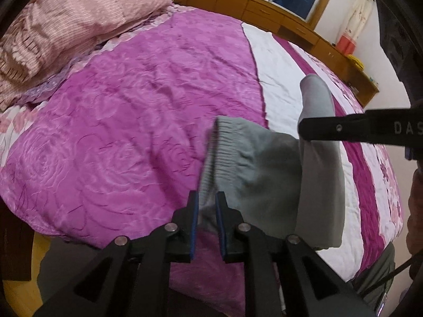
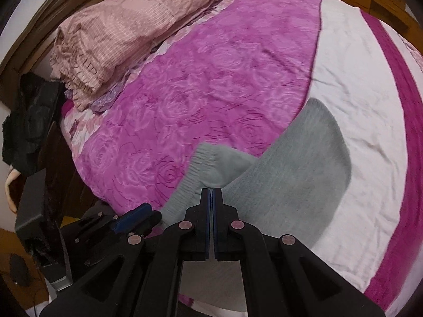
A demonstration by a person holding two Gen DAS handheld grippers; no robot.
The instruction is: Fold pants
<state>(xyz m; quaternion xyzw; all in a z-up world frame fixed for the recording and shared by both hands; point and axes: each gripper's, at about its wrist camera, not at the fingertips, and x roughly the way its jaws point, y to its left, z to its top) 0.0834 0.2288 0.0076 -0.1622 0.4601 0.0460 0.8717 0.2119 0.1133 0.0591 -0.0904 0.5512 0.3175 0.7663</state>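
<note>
Grey sweatpants (image 1: 264, 174) are folded lengthwise, part over the magenta bedspread (image 1: 132, 105) and part over its white stripe. The ribbed waistband (image 1: 224, 145) runs from my left gripper (image 1: 207, 198) out over the bed. That gripper's blue pads stand a little apart, and waistband fabric fills the gap between them. In the right wrist view my right gripper (image 2: 211, 190) is shut on a puckered pinch of the pants (image 2: 290, 171) just below the waistband (image 2: 195, 174). The left gripper (image 2: 153, 215) sits at the waistband's near end. The right gripper (image 1: 304, 129) crosses the pants from the right.
A folded pink quilt (image 1: 53, 34) lies at the bed's far left. Wooden cabinets (image 1: 264, 8) and a dark window line the far side. Dark clothing (image 2: 29, 132) hangs over furniture left of the bed. The near bed edge is just below the grippers.
</note>
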